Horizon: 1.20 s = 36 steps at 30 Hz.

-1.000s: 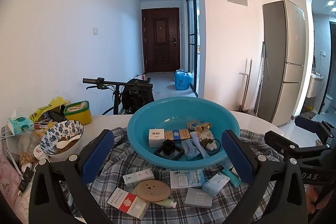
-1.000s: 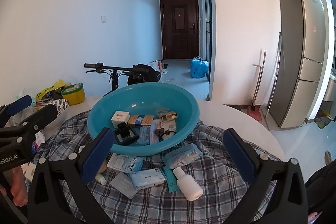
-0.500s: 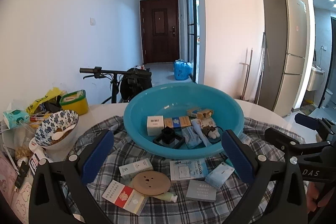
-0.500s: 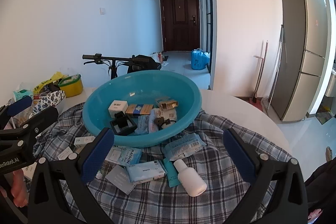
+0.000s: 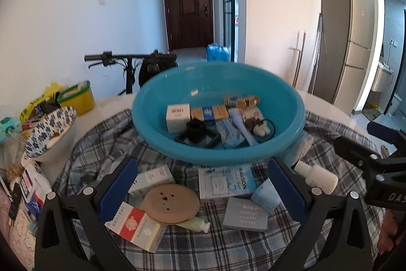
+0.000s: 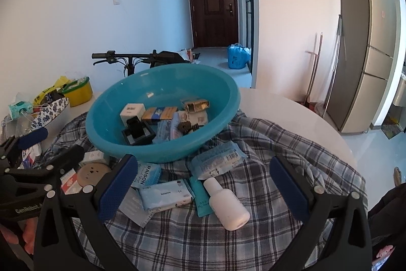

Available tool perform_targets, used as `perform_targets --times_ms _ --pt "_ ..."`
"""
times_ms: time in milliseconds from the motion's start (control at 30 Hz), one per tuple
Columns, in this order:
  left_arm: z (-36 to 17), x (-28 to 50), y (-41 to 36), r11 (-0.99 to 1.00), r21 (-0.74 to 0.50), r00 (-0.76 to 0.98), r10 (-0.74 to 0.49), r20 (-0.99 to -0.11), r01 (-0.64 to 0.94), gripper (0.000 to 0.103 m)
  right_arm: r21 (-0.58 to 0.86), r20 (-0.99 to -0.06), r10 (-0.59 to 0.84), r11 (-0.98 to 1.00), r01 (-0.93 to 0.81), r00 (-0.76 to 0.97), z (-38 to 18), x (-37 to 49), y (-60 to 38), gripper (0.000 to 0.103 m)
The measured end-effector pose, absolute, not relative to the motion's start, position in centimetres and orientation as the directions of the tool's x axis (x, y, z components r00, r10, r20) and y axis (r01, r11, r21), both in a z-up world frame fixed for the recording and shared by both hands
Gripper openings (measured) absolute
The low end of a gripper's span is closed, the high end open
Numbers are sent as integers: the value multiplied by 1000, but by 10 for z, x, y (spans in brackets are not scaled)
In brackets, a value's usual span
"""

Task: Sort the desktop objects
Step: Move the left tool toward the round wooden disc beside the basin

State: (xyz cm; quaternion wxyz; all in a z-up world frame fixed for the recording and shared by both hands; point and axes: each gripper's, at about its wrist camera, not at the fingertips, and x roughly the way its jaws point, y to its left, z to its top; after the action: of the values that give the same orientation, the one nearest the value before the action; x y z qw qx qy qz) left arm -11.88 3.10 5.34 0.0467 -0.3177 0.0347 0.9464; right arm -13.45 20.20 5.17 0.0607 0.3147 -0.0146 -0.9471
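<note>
**Hovering over the loose items, nothing picked yet**

Reaching comes next, I judge: both grippers hang empty, jaws wide apart. Left gripper [image 5: 203, 191] frames the disc [image 5: 170, 202]; right gripper [image 6: 203, 188] frames the bottle [image 6: 226, 203], near the basin [image 6: 101, 133]. Either needs lowering and closing. A plaid cloth [image 6: 266, 144] covers the round table; a hallway lies far.

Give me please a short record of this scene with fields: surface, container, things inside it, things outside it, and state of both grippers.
surface: plaid cloth on a white table
container: blue basin, upright on the cloth
inside basin: white box, black holder, small cartons, blue packets
outside basin, in front: white bottle lying down, wipes pack, tan disc, red-white box
left hand-held gripper: open, empty
right hand-held gripper: open, empty
</note>
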Motion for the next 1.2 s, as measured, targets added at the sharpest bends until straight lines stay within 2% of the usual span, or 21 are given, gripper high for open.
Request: perform_targets --times_ms 733,1200 --pt "-20 -156 42 -989 100 -676 3 -737 -113 103 75 -696 -106 -994 75 -710 -3 -162 205 103" --pt "-47 -178 34 -994 48 -604 19 -797 -95 103 96 -726 -116 -993 67 -678 -20 -170 209 103"
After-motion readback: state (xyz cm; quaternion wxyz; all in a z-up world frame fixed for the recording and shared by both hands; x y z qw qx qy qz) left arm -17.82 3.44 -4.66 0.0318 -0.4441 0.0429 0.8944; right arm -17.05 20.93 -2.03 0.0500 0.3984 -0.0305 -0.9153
